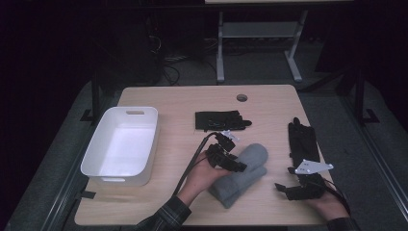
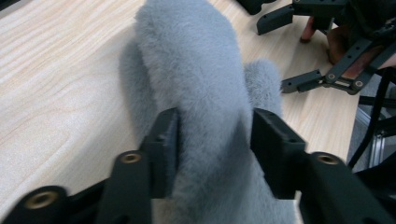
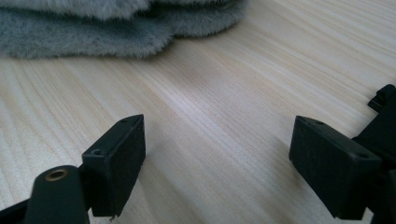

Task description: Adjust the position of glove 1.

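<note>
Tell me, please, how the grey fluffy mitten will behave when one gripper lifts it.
The grey mitten looks soft and thick-piled, so it will probably sag on both sides of the left gripper. It seems light. Its fur may compress and slip a little. A second mitten lies beneath and might drag along.

Fluffy grey fleece mittens [image 1: 243, 174], matt light wood-grain table [image 1: 269, 98], glossy white plastic bin [image 1: 102, 147]

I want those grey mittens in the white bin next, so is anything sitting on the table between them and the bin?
Nothing visible does. The grey mittens lie mid-table with the left tool astride them, and bare wood runs from there to the white bin. The black gloves lie farther back, off that path.
</note>
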{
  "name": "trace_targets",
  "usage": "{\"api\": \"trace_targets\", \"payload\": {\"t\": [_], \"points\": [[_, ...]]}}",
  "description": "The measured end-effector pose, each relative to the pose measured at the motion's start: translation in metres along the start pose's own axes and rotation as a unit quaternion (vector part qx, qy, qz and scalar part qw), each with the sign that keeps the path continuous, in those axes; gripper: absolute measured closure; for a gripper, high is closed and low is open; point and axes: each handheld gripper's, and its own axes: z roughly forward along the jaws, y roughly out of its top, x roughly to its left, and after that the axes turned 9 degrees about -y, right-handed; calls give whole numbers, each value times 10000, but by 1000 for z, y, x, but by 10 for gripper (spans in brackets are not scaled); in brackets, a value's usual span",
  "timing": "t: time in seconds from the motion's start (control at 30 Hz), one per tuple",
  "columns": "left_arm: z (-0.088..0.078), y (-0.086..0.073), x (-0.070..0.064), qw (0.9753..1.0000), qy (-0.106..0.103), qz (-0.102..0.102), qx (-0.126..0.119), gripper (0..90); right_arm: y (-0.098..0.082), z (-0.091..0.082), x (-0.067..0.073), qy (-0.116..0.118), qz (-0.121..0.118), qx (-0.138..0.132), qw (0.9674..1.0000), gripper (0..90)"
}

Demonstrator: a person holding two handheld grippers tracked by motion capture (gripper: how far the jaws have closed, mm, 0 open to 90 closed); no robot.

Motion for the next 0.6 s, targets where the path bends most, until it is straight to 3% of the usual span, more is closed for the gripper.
{"api": "trace_targets", "payload": {"t": [0.2, 0.3, 0.43, 0.5, 0.6], "points": [[-19, 4, 2, 9994, 166, 236, -169, 349, 0, 0, 0, -2, -16, -2, 10000, 184], [-21, 7, 6, 9990, 139, 342, -246, 304, 0, 0, 0, -3, -16, -2, 10000, 184], [-16, 13, 14, 9981, 145, 503, -318, 194, 0, 0, 0, -1, -5, 0, 10000, 184], [-11, 15, 19, 9980, 109, 564, -260, 183, 0, 0, 0, 2, -2, -1, 10000, 184], [-2, 19, 25, 9984, 14, 503, -253, 180, 0, 0, 0, 3, -1, 0, 10000, 184]]}}
